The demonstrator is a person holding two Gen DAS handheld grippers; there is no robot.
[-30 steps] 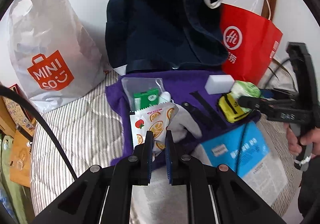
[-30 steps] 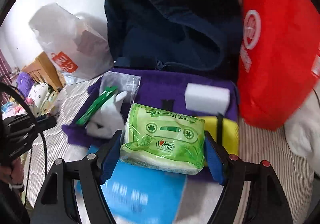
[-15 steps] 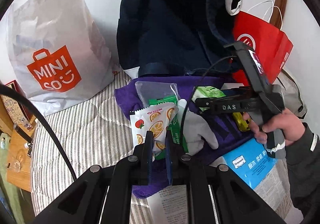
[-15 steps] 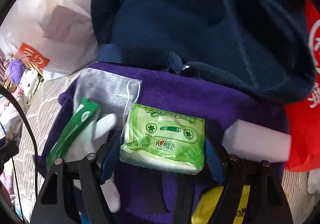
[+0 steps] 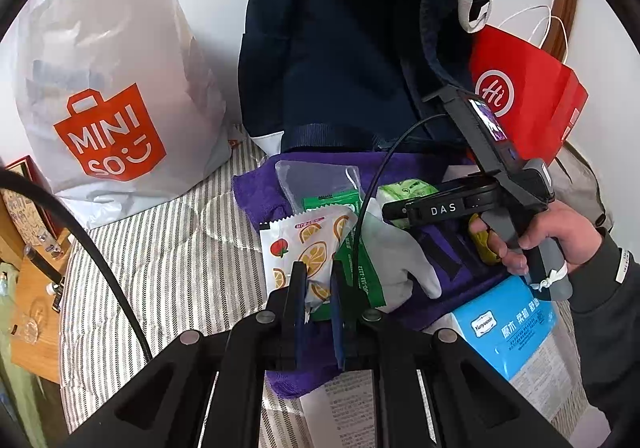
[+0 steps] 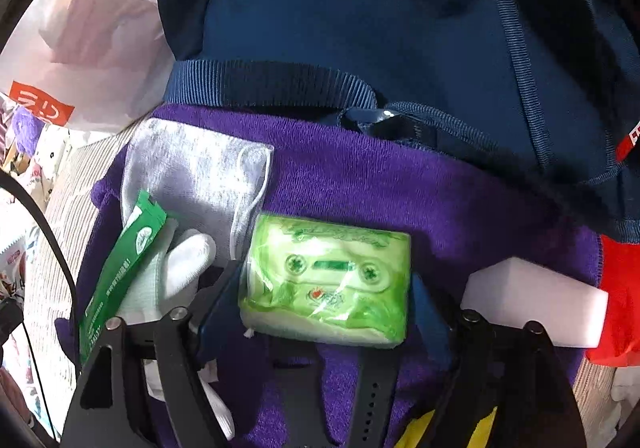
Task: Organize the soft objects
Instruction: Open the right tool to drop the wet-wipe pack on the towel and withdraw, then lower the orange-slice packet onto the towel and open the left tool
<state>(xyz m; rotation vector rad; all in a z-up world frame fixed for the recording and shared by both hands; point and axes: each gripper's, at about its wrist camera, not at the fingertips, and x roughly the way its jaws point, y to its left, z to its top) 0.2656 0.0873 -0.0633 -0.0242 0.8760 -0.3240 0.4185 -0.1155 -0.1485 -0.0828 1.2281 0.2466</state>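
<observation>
Left wrist view: your left tongs [image 5: 318, 290] are clenched on the orange-print sachet [image 5: 306, 244] over the purple towel [image 5: 256, 192].

Right wrist view: your right tongs [image 6: 326, 296] have just been opening, released; the green tissue pack [image 6: 328, 280] lies between them on the purple towel, below the navy backpack [image 6: 360, 8].

A towel [image 6: 360, 188] is lying on the bed [image 5: 160, 260], in front of a backpack [image 5: 352, 60]. A shopping bag [image 5: 100, 88] is standing left of the backpack, a paper bag [image 5: 532, 96] right. On the towel, a tissue pack [image 6: 328, 280] is sitting between a glove [image 6: 176, 268] and a sponge block [image 6: 536, 304].
</observation>
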